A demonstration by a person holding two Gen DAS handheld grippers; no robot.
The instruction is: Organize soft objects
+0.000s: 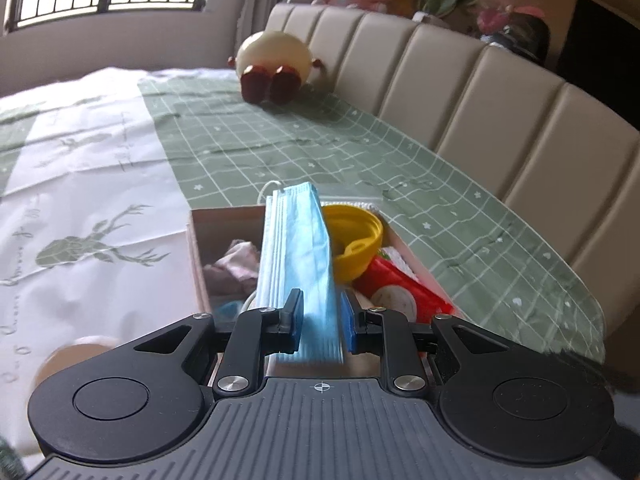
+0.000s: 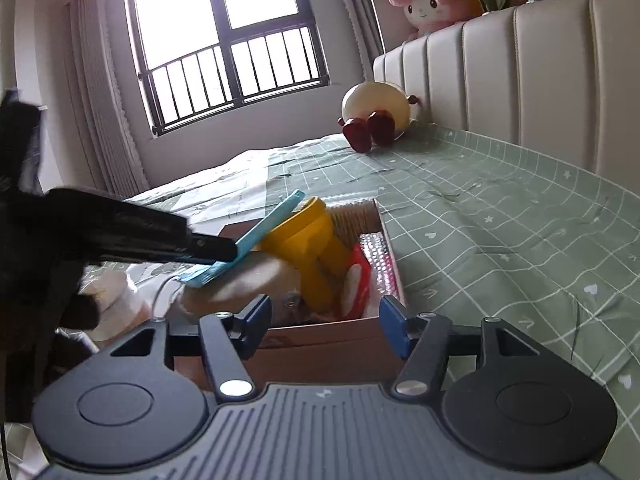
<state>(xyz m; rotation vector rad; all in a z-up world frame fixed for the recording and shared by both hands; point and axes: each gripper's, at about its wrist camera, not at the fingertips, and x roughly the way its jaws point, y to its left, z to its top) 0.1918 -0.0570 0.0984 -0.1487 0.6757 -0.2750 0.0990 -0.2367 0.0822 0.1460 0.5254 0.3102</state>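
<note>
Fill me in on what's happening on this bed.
A person is sorting soft things with two handheld tools. The left tool is shut on a stack of blue face masks, held over an open cardboard box that already contains a yellow silicone cup and a red packet. The right tool hovers open and empty at the box's near edge.

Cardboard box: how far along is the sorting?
Done: the cardboard box already holds a yellow cup, a red packet and crumpled cloth.
In hand: the left hand-held gripper pinches a stack of blue face masks over the box; the right hand-held gripper is open and empty.
Left: a round cream plush sits by the headboard.
</note>
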